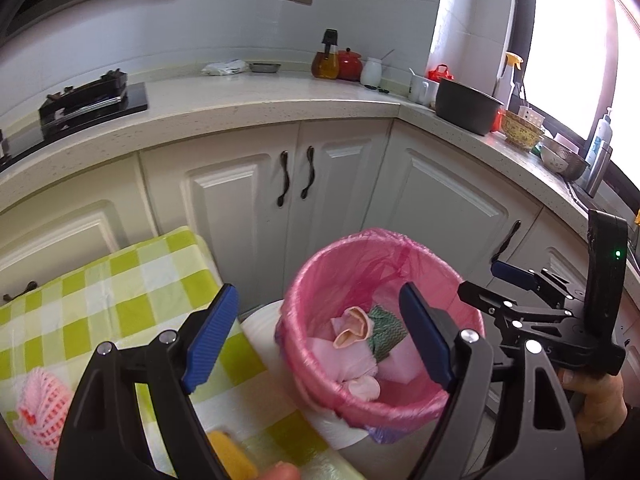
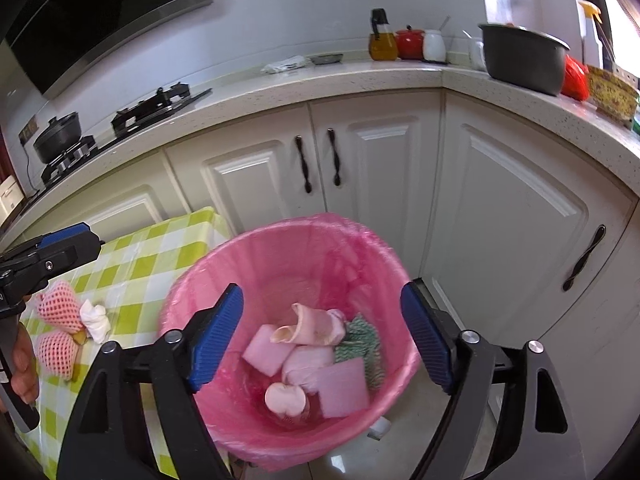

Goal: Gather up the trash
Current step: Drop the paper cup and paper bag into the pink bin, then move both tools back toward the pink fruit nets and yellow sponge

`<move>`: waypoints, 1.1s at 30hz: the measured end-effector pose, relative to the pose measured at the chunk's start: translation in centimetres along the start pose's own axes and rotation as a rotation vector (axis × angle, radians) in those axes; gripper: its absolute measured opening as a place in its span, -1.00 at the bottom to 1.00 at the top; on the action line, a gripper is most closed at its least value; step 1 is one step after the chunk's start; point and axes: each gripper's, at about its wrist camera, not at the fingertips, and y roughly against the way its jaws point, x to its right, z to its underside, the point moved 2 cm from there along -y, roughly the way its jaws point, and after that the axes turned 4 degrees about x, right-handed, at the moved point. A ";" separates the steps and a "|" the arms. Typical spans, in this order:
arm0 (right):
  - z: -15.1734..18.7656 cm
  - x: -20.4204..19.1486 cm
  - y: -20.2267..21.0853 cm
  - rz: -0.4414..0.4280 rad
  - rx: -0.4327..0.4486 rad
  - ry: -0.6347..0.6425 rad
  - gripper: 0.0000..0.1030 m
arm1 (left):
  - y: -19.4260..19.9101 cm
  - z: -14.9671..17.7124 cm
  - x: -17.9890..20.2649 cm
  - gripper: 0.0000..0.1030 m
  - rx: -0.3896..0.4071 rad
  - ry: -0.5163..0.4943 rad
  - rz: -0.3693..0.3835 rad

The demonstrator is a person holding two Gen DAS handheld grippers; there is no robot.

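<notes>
- The right gripper (image 2: 322, 340) stands spread wide with nothing between its blue pads, above the pink-lined trash bin (image 2: 224, 280).
- The left gripper (image 1: 316, 336) is likewise spread and empty, over the table edge beside the bin.
- In the bin lie pink scraps (image 2: 316, 326) and a green-patterned cloth (image 2: 360, 344).
- On the green-checked tablecloth (image 2: 136, 272) remain foam fruit nets (image 2: 56, 308) and a crumpled white tissue (image 2: 95, 320).
</notes>
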 end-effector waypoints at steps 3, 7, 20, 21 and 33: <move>0.6 -1.7 0.5 -0.021 0.007 0.014 0.61 | 2.0 1.2 -1.3 0.61 0.011 0.012 -0.022; 1.1 -3.6 1.1 -0.048 0.008 0.019 0.62 | 4.8 2.5 -3.4 0.61 0.029 0.039 -0.050; 3.3 -11.3 2.3 -0.147 -0.005 0.065 0.64 | 15.3 7.9 -15.2 0.67 0.079 0.193 -0.238; 3.5 -11.9 2.3 -0.154 -0.008 0.068 0.65 | 15.8 8.4 -16.2 0.68 0.077 0.208 -0.249; 7.1 -20.2 0.6 -0.249 -0.090 0.153 0.64 | 19.4 15.3 -23.4 0.78 0.017 0.357 -0.326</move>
